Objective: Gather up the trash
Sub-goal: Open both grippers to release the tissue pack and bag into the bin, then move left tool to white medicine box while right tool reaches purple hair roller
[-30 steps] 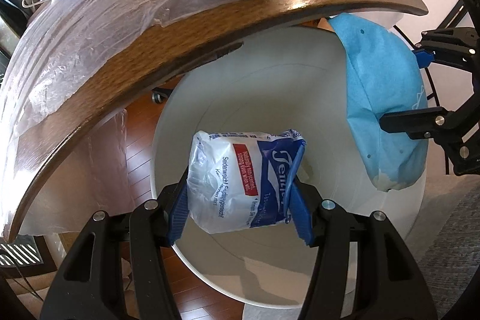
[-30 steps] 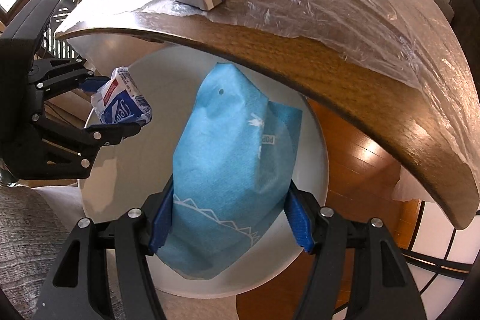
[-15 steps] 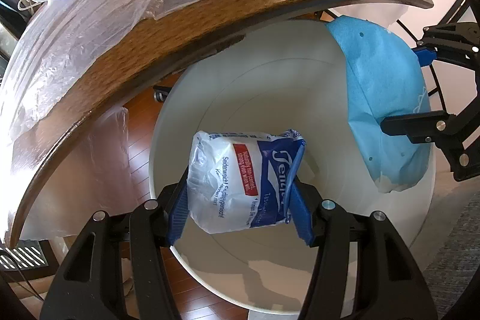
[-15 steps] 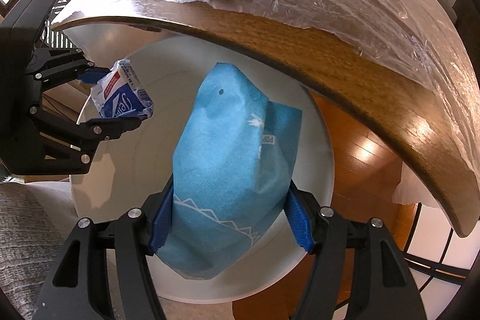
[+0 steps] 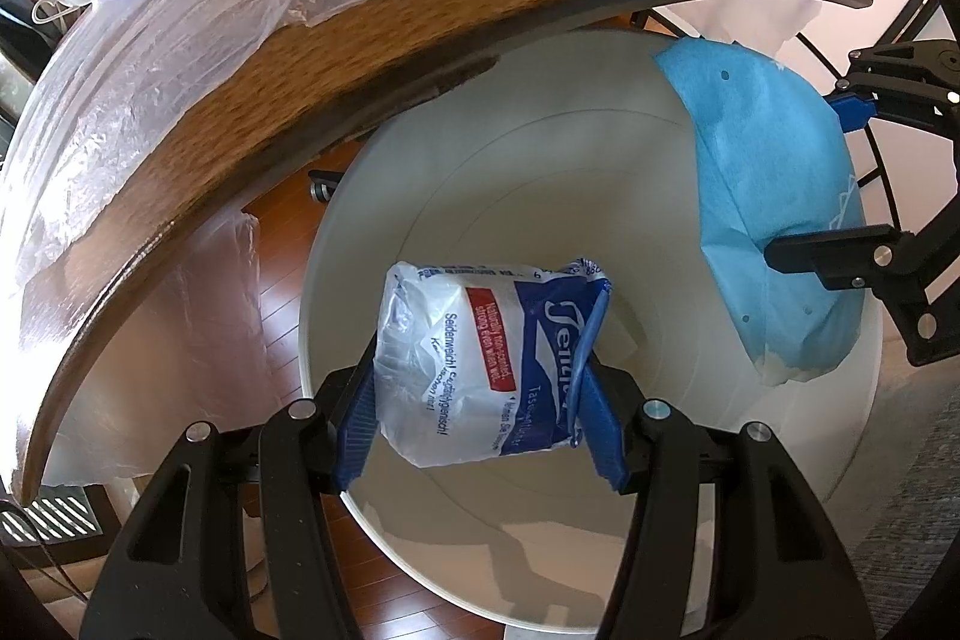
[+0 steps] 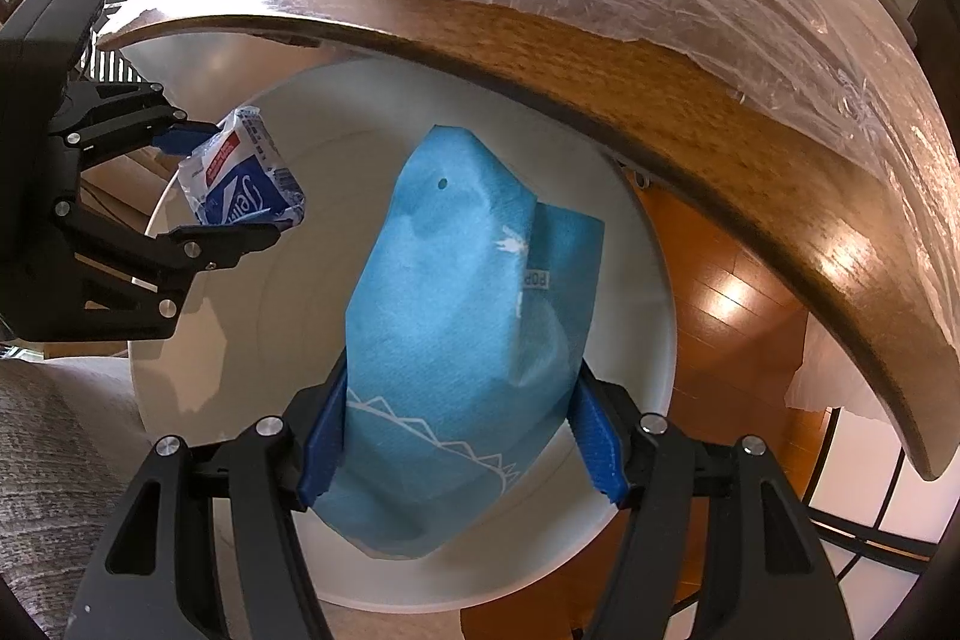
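Left wrist view: my left fingers [image 5: 480,388] clamp the tissue pack [image 5: 486,364], right fingers [image 6: 462,430] clamp the blue bag [image 6: 456,340]; white bin [image 5: 600,196] mouth directly below both.

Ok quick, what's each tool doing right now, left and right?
Left tool: closed on the tissue pack, over the white bin.
Right tool: closed on the blue packet, over the same bin.

The left tool [image 5: 480,418] grips a tissue pack [image 5: 489,364] above the white bin [image 5: 600,580].
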Available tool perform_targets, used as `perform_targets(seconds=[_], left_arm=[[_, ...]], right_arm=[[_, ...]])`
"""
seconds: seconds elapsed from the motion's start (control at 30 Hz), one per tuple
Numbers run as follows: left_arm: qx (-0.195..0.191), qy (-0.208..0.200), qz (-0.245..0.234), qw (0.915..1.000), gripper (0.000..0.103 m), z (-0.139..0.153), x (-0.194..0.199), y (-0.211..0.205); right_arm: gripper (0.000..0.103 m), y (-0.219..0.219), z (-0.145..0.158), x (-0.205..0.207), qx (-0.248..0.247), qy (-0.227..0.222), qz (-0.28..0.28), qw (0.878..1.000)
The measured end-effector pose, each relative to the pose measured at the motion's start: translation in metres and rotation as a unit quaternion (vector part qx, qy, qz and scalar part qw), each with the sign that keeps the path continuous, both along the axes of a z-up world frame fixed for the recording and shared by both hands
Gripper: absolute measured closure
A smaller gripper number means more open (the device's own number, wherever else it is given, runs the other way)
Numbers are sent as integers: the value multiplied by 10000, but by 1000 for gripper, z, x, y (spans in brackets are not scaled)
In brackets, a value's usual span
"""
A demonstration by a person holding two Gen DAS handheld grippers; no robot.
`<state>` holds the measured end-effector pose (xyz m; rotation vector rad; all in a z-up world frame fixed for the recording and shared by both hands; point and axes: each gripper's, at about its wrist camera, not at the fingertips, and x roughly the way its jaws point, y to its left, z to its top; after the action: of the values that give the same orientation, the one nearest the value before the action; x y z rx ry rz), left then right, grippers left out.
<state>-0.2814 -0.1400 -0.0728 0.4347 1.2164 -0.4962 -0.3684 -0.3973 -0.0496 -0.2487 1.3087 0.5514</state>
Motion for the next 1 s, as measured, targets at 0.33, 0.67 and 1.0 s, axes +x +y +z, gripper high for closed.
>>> perform_targets(seconds=[0.33, 0.67, 1.0], left_arm=[[-43, -1, 49, 10000, 29, 7, 4, 10], [-679, -820, -32, 9943, 1, 106, -12, 28], [-1333, -1313, 848, 9787, 1, 125, 45, 15]], right_arm=[[25, -6, 14, 2, 88, -115, -117, 9998], [4, -38, 121, 13, 649, -1347, -509, 9874], [4, -28, 125, 109, 864, -1630, -1468, 9718]])
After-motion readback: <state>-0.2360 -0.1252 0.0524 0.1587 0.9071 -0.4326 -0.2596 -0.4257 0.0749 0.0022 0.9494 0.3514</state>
